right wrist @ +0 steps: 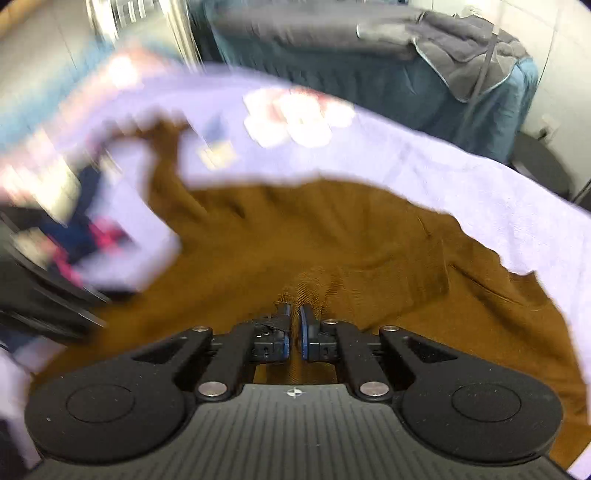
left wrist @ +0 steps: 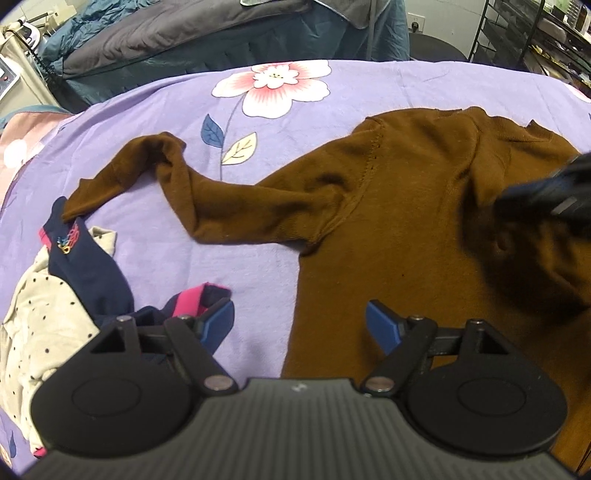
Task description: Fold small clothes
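A brown long-sleeved sweater [left wrist: 399, 229] lies spread on the purple flowered cloth [left wrist: 258, 266]; its left sleeve [left wrist: 177, 184] stretches out and bends back. My left gripper [left wrist: 300, 325] is open and empty, low over the sweater's left edge. My right gripper [right wrist: 294, 314] is shut on a pinch of the brown sweater [right wrist: 314, 236] and lifts that fabric into a small peak. In the left wrist view the right gripper [left wrist: 546, 195] shows as a dark blur over the sweater's right side. The right wrist view is motion-blurred.
A pile of small clothes lies at the left: a navy and pink garment [left wrist: 85, 258] and a white dotted one [left wrist: 48, 325]. Grey and teal bedding [left wrist: 184, 33] lies beyond the cloth. Metal shelving [left wrist: 535, 33] stands at the back right.
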Available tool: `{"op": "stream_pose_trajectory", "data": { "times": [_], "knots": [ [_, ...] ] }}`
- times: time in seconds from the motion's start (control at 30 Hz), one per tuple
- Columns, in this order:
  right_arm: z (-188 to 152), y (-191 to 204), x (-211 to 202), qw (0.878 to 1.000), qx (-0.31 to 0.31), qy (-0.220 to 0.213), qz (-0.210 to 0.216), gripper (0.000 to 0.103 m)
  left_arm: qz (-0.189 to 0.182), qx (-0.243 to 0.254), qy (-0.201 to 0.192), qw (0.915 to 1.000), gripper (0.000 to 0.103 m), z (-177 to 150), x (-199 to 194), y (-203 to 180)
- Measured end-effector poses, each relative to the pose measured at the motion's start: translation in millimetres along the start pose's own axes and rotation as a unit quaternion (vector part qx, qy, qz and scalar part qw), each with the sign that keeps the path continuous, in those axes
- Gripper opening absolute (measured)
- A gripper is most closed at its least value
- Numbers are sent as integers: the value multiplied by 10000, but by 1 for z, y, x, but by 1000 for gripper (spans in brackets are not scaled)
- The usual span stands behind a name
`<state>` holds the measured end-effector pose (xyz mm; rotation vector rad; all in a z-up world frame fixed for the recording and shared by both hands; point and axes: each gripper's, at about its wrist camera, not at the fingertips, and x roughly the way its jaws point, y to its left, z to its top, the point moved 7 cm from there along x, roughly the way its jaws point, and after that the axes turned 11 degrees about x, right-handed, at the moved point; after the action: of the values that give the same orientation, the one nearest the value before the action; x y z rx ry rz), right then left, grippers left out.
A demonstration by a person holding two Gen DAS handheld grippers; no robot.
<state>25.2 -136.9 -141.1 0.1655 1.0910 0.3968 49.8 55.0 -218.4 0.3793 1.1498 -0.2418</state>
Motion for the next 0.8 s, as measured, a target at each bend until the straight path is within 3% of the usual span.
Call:
{"op": "stream_pose_trajectory", "data": {
  "times": [0.07, 0.13, 0.2, 0.23, 0.3, 0.37, 0.47, 0.53, 0.63, 0.7, 0.8],
  "knots": [
    [9, 8, -30, 9898, 483, -12, 1337, 11, 44, -38, -46, 10000, 78, -3, -5, 5],
    [15, 15, -59, 9675, 706, -103, 2428, 11, 87, -137, -93, 9998, 78, -7, -10, 13],
    [17, 10, -69, 9602, 859, -145, 2655, 17, 74, -254, -153, 9995, 78, -10, -15, 21],
    [15, 2, -65, 9668, 952, -120, 2370, 33, 69, -301, -176, 9994, 78, -11, -16, 24],
    [3, -15, -47, 9862, 762, 73, 1470, 38, 107, -336, -170, 9992, 78, -13, -15, 29],
    [-11, -30, -30, 9958, 596, 330, 615, 38, 136, -288, -80, 9995, 78, -14, -11, 31],
    [-31, -46, -31, 9962, 746, 420, 147, 38, 174, -131, -122, 9997, 78, -17, -11, 30],
    [-44, -55, -43, 9965, 799, 217, -145, 37, 207, 5, -200, 9996, 78, -20, -11, 29],
    [-61, -72, -61, 9910, 747, -72, -1107, 37, 258, 142, -129, 9995, 75, -24, -4, 32],
    [-74, -85, -74, 9836, 685, -176, -1661, 37, 68, 84, -119, 9999, 74, -24, 2, 34],
    [-91, -101, -89, 9786, 808, -102, -1892, 37, -273, 98, -61, 9996, 75, -21, 18, 31]
  ]
}}
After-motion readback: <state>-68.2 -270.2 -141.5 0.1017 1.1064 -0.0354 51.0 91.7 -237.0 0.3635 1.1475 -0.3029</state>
